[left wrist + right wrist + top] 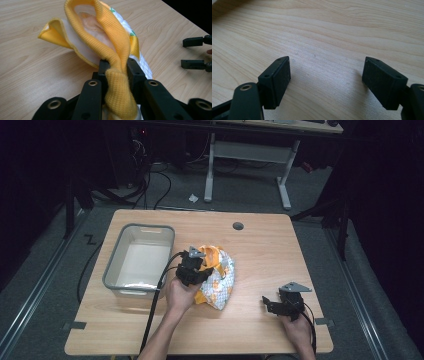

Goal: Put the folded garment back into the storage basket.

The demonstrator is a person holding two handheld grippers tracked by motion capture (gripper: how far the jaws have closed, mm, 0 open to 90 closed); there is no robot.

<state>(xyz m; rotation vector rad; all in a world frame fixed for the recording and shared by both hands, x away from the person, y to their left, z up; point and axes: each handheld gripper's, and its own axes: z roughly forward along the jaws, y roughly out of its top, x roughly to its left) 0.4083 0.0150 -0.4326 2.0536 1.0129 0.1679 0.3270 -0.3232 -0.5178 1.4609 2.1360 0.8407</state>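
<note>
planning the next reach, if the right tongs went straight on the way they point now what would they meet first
Probably the yellow-trimmed quilted cloth garment: in the high view the open right tongs point left across bare light wooden table toward it. Depth is unclear.

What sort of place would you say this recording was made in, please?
Probably a lab or workshop set up for recording, not a home. A bare wooden table stands on grey carpet between floor rails, loose cables trail behind it, and a second desk frame stands beyond in a dark room.
</note>
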